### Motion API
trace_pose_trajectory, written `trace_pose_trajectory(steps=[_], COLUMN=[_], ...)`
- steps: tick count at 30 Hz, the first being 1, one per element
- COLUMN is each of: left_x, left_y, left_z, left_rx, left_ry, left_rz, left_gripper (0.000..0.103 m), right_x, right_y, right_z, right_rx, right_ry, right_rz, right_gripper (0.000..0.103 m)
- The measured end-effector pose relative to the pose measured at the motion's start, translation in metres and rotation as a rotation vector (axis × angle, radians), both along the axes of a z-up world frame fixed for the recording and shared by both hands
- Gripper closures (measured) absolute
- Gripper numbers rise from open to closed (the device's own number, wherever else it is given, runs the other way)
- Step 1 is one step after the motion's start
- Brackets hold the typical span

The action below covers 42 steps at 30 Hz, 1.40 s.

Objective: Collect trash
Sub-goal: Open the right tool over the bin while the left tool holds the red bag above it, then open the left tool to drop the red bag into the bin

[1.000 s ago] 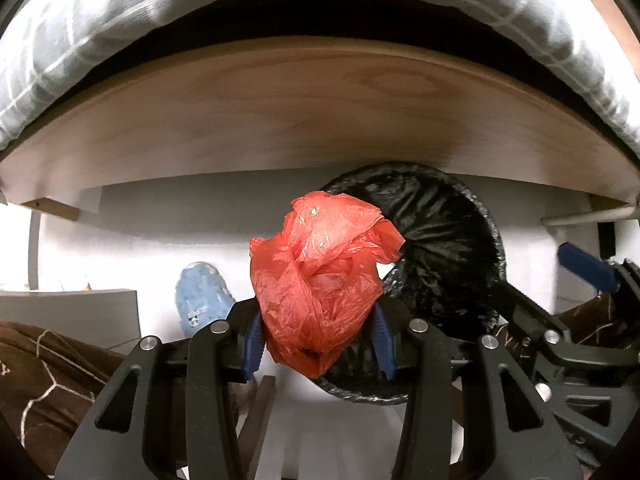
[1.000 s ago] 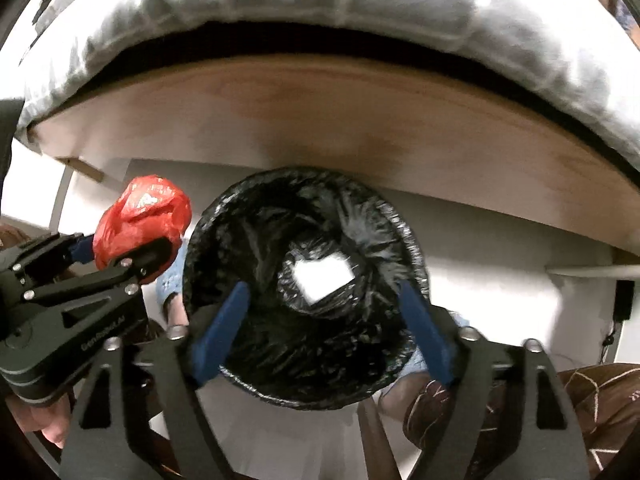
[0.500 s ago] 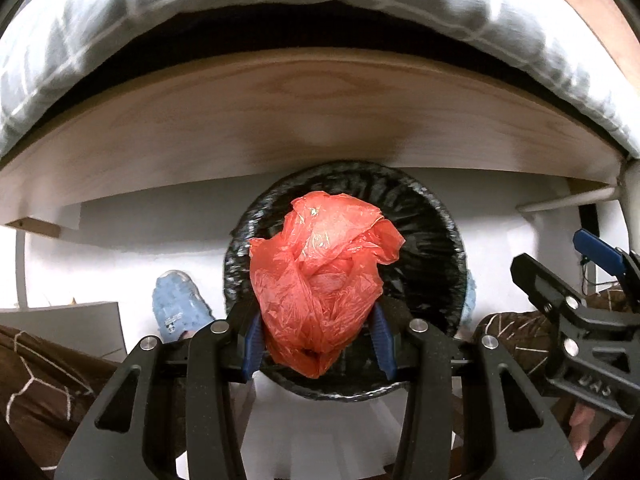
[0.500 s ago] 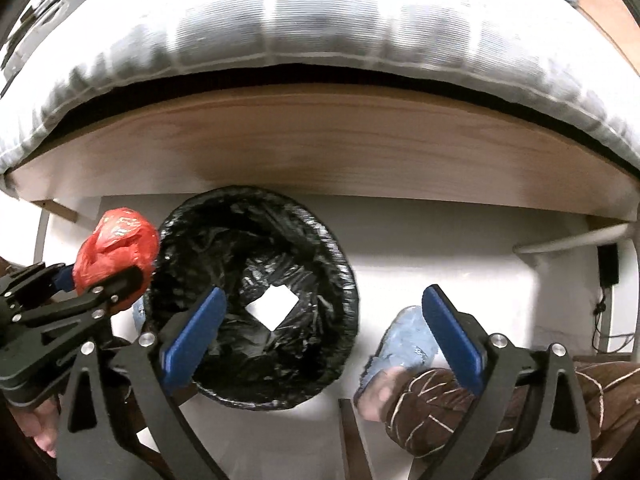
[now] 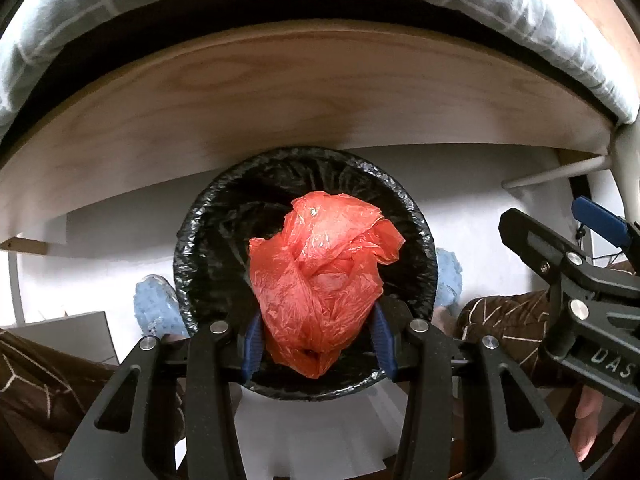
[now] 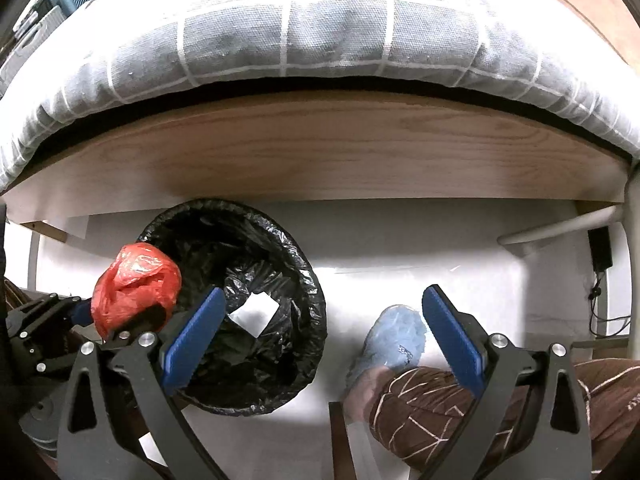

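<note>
With a white scrap of paper [image 6: 256, 316] already lying in the black-lined trash bin [image 5: 208, 248], we judged the job part done, since our left gripper [image 5: 318, 340] clamped the crumpled red plastic bag [image 5: 320, 284] over the bin's mouth, unreleased, while our right gripper [image 6: 320, 340], jaws spread wide, held nothing.

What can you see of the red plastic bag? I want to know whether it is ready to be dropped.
The red plastic bag is thin, glossy, translucent film, crumpled into a loose wad with folds flaring at the top. The left gripper is shut on its lower end, blue pads pressing both sides. It hangs over the mouth of the black-lined bin, apparently touching nothing else. The right wrist view shows it near the bin's rim.
</note>
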<state>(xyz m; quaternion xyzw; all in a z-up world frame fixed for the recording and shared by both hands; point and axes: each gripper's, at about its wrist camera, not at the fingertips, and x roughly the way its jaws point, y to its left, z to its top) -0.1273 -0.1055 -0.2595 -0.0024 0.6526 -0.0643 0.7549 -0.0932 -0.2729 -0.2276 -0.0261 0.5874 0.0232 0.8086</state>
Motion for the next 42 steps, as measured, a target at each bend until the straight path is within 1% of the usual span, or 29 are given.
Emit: trace_pose_trajectory(steps=[7, 10, 12, 14, 17, 18, 20, 23, 25, 29, 32, 36, 42], left_x=[0.001, 0.001, 0.001, 0.001, 0.002, 0.002, 0.002, 0.002, 0.003, 0.002, 0.002, 0.001, -0.001], left_y=[-0.001, 0.001, 0.002, 0.000, 0.000, 0.000, 0.001, 0.002, 0.003, 0.006, 0.012, 0.025, 0.042], left_z=[-0.012, -0.013, -0.013, -0.013, -0.011, -0.009, -0.007, -0.005, -0.002, 0.007, 0.015, 0.033, 0.072], left_rx=[0.011, 0.009, 0.013, 0.016, 0.025, 0.026, 0.028, 0.031, 0.037, 0.033, 0.050, 0.050, 0.037], left_ry=[0.009, 0.008, 0.002, 0.000, -0.010, -0.016, -0.027, -0.035, -0.046, -0.078, -0.108, -0.148, -0.247], left_rz=[-0.002, 0.009, 0.015, 0.013, 0.003, 0.006, 0.011, 0.009, 0.010, 0.009, 0.014, 0.048, 0.096], left_gripper=[0.058, 0.055, 0.050, 0.039, 0.027, 0.025, 0.016, 0.014, 0.010, 0.007, 0.007, 0.007, 0.007], right_x=[0.001, 0.002, 0.002, 0.003, 0.004, 0.004, 0.005, 0.006, 0.006, 0.007, 0.007, 0.008, 0.008], right_y=[0.002, 0.000, 0.000, -0.001, -0.001, 0.000, 0.000, 0.000, 0.000, 0.002, 0.005, 0.007, 0.010], right_z=[-0.002, -0.002, -0.003, -0.003, -0.002, -0.002, -0.001, 0.003, 0.005, 0.013, 0.021, 0.038, 0.056], right_rx=[0.002, 0.004, 0.003, 0.004, 0.005, 0.005, 0.005, 0.003, -0.003, -0.006, -0.015, -0.021, -0.016], right_ry=[-0.001, 0.003, 0.005, 0.006, 0.006, 0.005, 0.000, -0.012, -0.020, -0.040, -0.066, -0.117, -0.166], right_rz=[-0.003, -0.006, -0.007, -0.008, -0.011, -0.011, -0.008, -0.005, -0.005, 0.001, 0.015, 0.032, 0.043], right_gripper=[0.008, 0.008, 0.008, 0.008, 0.008, 0.008, 0.008, 0.008, 0.008, 0.008, 0.008, 0.008, 0.008])
